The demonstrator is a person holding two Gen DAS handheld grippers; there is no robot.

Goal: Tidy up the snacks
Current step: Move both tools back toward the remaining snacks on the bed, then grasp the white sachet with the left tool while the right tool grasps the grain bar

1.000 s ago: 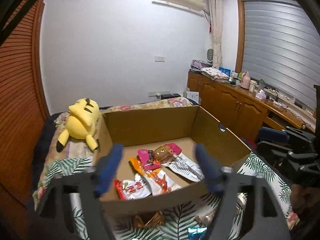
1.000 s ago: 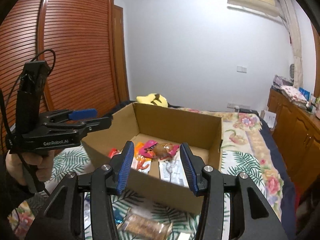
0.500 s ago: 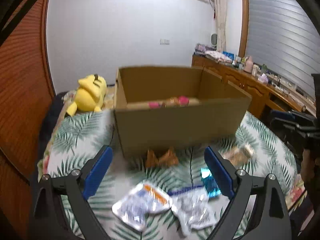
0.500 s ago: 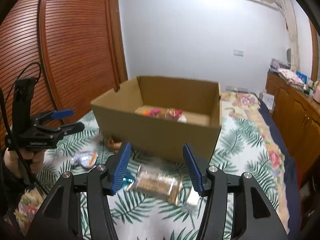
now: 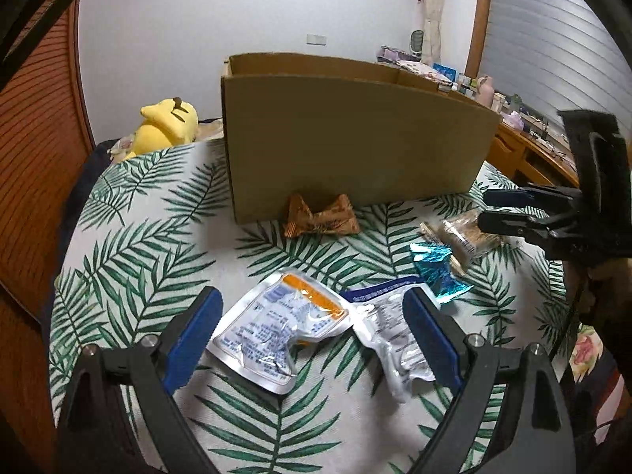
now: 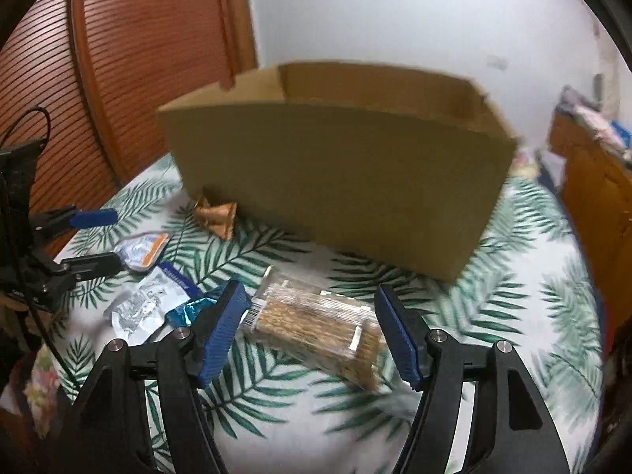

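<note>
Cardboard box (image 5: 355, 138) walls off snacks' far side.

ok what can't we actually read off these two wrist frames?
- Inside of the cardboard box: hidden by its near wall in both views.
- Print on the silver pouch: too small, left wrist view.
- Clear-wrapped bar label: motion blur, right wrist view.
- Yellow plush toy: lower part hidden by the bed edge.

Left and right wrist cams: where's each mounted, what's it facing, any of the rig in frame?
Left wrist: on left gripper, open, over orange-striped pouch; right gripper at right edge.
Right wrist: on right gripper, jaws opening around cracker pack; left gripper at left.
Shared: cardboard box, leaf-print cover.
</note>
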